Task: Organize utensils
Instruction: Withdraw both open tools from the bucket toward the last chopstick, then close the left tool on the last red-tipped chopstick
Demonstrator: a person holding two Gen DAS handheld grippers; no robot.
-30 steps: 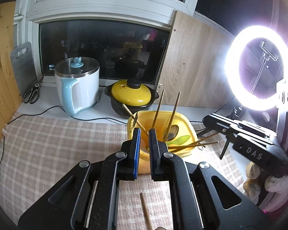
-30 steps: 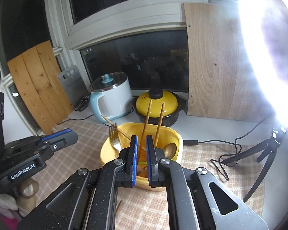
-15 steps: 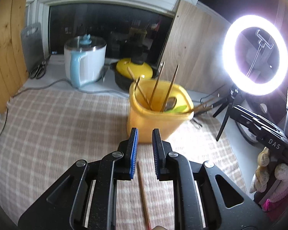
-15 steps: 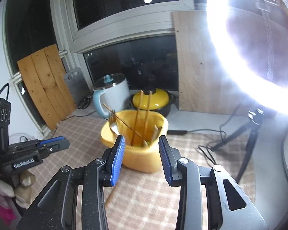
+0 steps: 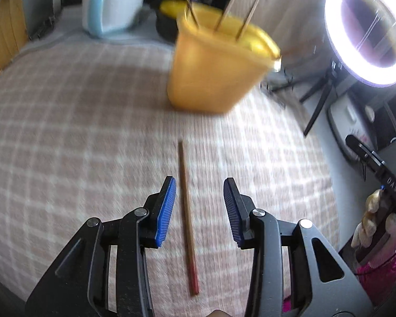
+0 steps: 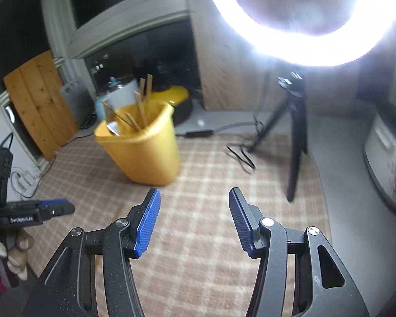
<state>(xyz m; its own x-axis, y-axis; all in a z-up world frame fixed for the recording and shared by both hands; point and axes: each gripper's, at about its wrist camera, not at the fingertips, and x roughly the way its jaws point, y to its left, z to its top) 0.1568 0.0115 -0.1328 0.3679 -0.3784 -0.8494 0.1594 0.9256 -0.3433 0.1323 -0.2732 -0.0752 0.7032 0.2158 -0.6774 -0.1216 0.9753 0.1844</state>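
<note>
One chopstick lies alone on the checked tablecloth, and it's a slim one: plain brown wood along most of its length, with a reddish end nearest the left wrist camera. It lies flat, running almost straight away from the lens toward the yellow bin, though its far tip stops well short of that bin. The bin itself stands upright on the cloth, a squarish yellow plastic tub, and several more wooden chopsticks lean out over its rim; from the right wrist view the same sticks fan out of the tub alongside something silvery that I can't make out through the blur.

Now the left gripper: its jaws are opening, blue ribbed pads apart, and the lone chopstick sits between them, closer to the left-hand pad in the picture. Neither pad presses on it; there's clear cloth showing on both sides.

Over to the right gripper: jaws opening too, and standing wider than the other pair. Nothing between them but tablecloth. It hangs over the cloth near the bin, which sits just beyond and to the left of its fingertips. A ring light on a black tripod blazes at upper right.
</note>
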